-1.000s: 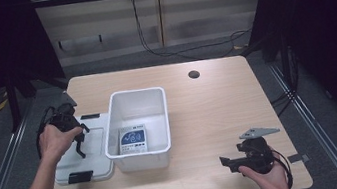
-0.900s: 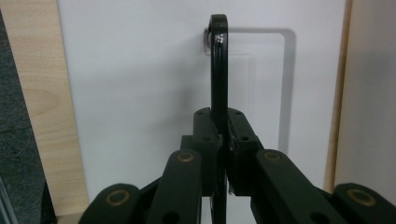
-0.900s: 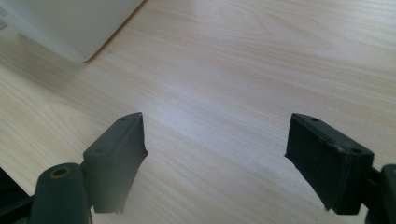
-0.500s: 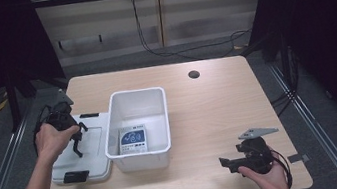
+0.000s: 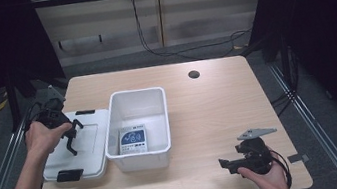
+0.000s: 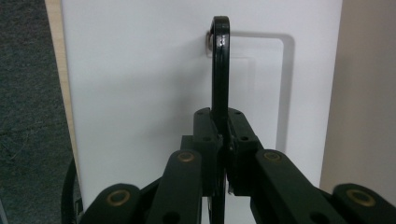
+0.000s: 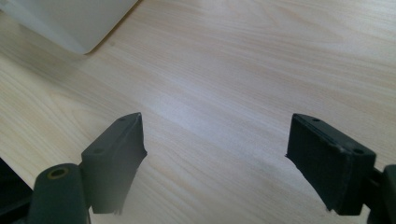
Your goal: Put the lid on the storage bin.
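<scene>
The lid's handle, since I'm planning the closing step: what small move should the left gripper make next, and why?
Probably lift the lid by its black handle: the left gripper is shut on it, the lid lies flat beside the open white bin, and the right gripper idles open.

Wooden table (image 5: 210, 118) with dark round hole (image 5: 194, 74) near far edge; black cables (image 5: 185, 49) on floor behind (grey carpet); tape strip (image 5: 297, 158) at right edge.

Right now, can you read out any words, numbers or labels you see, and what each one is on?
Packet in the bin: a blue and white print with large pale figures, too blurred to read.
Lid, grippers and table: no text.
</scene>
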A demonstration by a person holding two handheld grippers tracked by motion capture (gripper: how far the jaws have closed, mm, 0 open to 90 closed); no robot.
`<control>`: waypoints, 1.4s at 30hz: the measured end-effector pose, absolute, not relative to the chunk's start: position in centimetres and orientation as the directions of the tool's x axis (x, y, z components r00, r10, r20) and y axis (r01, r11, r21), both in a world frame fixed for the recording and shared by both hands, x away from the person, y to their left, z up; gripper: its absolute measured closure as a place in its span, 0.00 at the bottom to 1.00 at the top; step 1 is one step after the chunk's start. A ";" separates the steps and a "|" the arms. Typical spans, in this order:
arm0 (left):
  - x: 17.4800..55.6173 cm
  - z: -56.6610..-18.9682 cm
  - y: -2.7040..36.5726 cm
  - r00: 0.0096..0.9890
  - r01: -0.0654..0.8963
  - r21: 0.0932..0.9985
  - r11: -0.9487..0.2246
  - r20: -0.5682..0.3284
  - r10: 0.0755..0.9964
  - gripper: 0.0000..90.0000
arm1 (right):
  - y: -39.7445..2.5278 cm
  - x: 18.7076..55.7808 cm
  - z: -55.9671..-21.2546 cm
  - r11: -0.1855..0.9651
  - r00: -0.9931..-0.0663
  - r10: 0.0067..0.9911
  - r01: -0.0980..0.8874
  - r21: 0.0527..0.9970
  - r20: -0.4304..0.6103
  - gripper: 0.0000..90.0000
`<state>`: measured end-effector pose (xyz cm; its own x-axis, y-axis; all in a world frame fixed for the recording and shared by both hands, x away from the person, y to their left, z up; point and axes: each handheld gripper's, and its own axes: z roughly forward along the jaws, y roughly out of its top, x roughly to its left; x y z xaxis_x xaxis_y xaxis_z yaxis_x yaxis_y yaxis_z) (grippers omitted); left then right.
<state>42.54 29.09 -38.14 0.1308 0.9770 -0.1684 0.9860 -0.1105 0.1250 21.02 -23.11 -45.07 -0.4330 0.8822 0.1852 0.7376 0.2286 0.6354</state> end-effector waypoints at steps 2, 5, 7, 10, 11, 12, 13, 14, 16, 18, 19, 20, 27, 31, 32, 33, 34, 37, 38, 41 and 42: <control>42.5 -37.9 29.3 0.130 0.986 0.129 -0.108 -0.178 0.975 0.94 | -23.0 21.0 -45.1 0.231 -0.436 0.881 0.737 0.635 0.185 0.20; 42.4 -37.6 29.5 0.131 0.986 0.128 -0.109 -0.178 0.975 0.94 | -23.0 21.1 -45.1 0.235 -0.443 0.877 0.732 0.639 0.185 0.20; 42.4 -37.3 29.6 0.139 0.985 0.130 -0.116 -0.181 0.974 0.94 | -23.0 21.0 -45.1 0.230 -0.438 0.879 0.736 0.636 0.188 0.20; 42.4 -36.6 29.7 0.150 0.982 0.140 -0.126 -0.182 0.972 0.94 | -23.0 21.0 -45.1 0.230 -0.439 0.879 0.735 0.638 0.189 0.20; 42.4 -36.6 29.7 0.150 0.982 0.140 -0.126 -0.182 0.972 0.94 | -23.0 21.1 -45.1 0.233 -0.443 0.877 0.733 0.639 0.187 0.20; 42.4 -36.3 29.7 0.153 0.981 0.140 -0.130 -0.167 0.974 0.94 | -23.0 21.0 -45.1 0.234 -0.444 0.877 0.732 0.639 0.187 0.20; 42.4 -36.3 29.7 0.153 0.981 0.140 -0.130 -0.167 0.974 0.94 | -23.0 21.0 -45.1 0.234 -0.444 0.877 0.732 0.639 0.187 0.20; 42.3 -36.0 29.7 0.151 0.982 0.139 -0.128 -0.170 0.974 0.94 | -23.0 21.0 -45.1 0.235 -0.444 0.876 0.733 0.639 0.187 0.20; 42.3 -35.8 29.8 0.149 0.982 0.145 -0.124 -0.173 0.974 0.94 | -23.0 21.0 -45.1 0.231 -0.439 0.878 0.736 0.636 0.189 0.20; 42.2 -35.6 29.7 0.149 0.982 0.145 -0.124 -0.171 0.974 0.94 | -23.0 21.0 -45.1 0.231 -0.440 0.878 0.736 0.636 0.190 0.20; 42.2 -35.5 29.7 0.157 0.980 0.145 -0.134 -0.168 0.973 0.94 | -23.0 21.0 -45.1 0.232 -0.441 0.877 0.735 0.637 0.190 0.20; 42.1 -35.4 29.7 0.171 0.979 0.142 -0.148 -0.166 0.971 0.94 | -23.0 21.0 -45.1 0.233 -0.441 0.877 0.735 0.637 0.189 0.20; 41.9 -34.4 29.8 0.186 0.976 0.148 -0.162 -0.162 0.969 0.94 | -22.9 21.0 -45.1 0.238 -0.447 0.875 0.733 0.637 0.187 0.21; 41.7 -33.4 30.0 0.197 0.972 0.164 -0.171 -0.155 0.968 0.94 | -23.0 21.0 -45.0 0.235 -0.445 0.876 0.732 0.640 0.187 0.22; 41.7 -33.3 30.0 0.203 0.970 0.164 -0.177 -0.155 0.967 0.94 | -23.0 20.9 -45.0 0.235 -0.446 0.875 0.729 0.642 0.187 0.23; 41.7 -33.2 30.1 0.207 0.970 0.161 -0.182 -0.155 0.966 0.94 | -22.9 20.9 -45.0 0.239 -0.452 0.873 0.726 0.645 0.185 0.24; 41.6 -33.1 30.1 0.205 0.970 0.168 -0.178 -0.159 0.966 0.94 | -22.9 20.9 -45.0 0.241 -0.454 0.872 0.724 0.646 0.184 0.25; 41.5 -32.8 30.1 0.209 0.969 0.169 -0.182 -0.159 0.965 0.94 | -22.9 20.8 -45.0 0.243 -0.457 0.870 0.723 0.646 0.184 0.25; 41.5 -32.8 30.2 0.210 0.968 0.171 -0.182 -0.162 0.964 0.94 | -22.9 20.8 -45.0 0.242 -0.456 0.871 0.723 0.647 0.185 0.25; 41.5 -32.4 30.3 0.214 0.969 0.161 -0.188 -0.162 0.963 0.94 | -22.9 20.8 -45.0 0.239 -0.454 0.871 0.723 0.648 0.185 0.25; 41.4 -32.2 30.4 0.213 0.968 0.167 -0.186 -0.162 0.964 0.94 | -23.0 20.8 -44.9 0.238 -0.454 0.872 0.723 0.648 0.186 0.25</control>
<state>41.44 30.40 -32.21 0.2128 0.9635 -0.1623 0.9684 -0.1858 0.1666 20.81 -22.96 -44.94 -0.4536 0.8716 0.1858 0.7233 0.2382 0.6482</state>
